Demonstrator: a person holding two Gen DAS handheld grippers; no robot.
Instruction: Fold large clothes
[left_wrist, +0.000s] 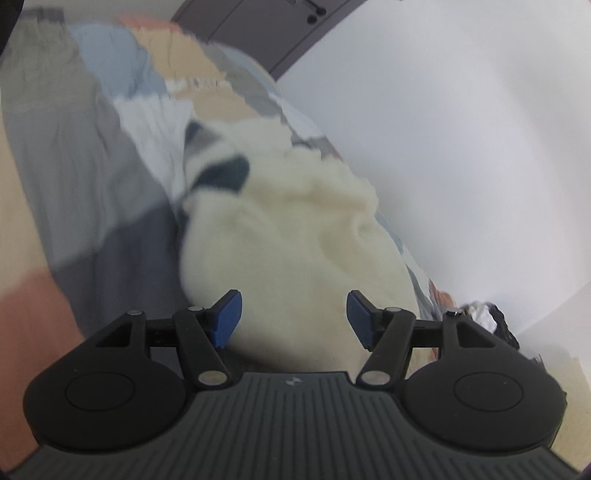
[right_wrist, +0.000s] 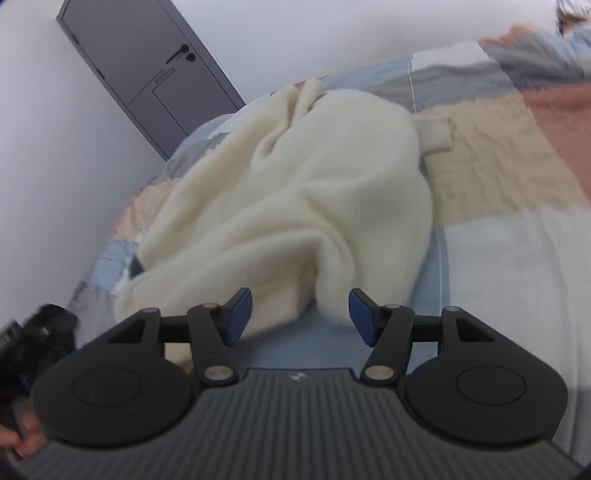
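A cream fleece garment (left_wrist: 280, 236) lies bunched in soft folds on a patchwork bedspread (left_wrist: 92, 166); a dark patch shows at its far left edge. My left gripper (left_wrist: 293, 317) hovers over the garment's near end, its blue pads apart and pressing on nothing. In the right wrist view the same cream garment (right_wrist: 295, 192) fills the middle, with a pale strap sticking out at its right. My right gripper (right_wrist: 300, 315) stands open just short of the garment's near fold, with only blue bedspread (right_wrist: 498, 258) between the pads.
A white wall (left_wrist: 461, 129) runs along the bed's far side. A grey door (right_wrist: 147, 74) with a dark handle stands beyond the bed. Dark objects (right_wrist: 33, 339) and a hand sit at the lower left of the right wrist view. More crumpled cloth (left_wrist: 484, 317) lies by the wall.
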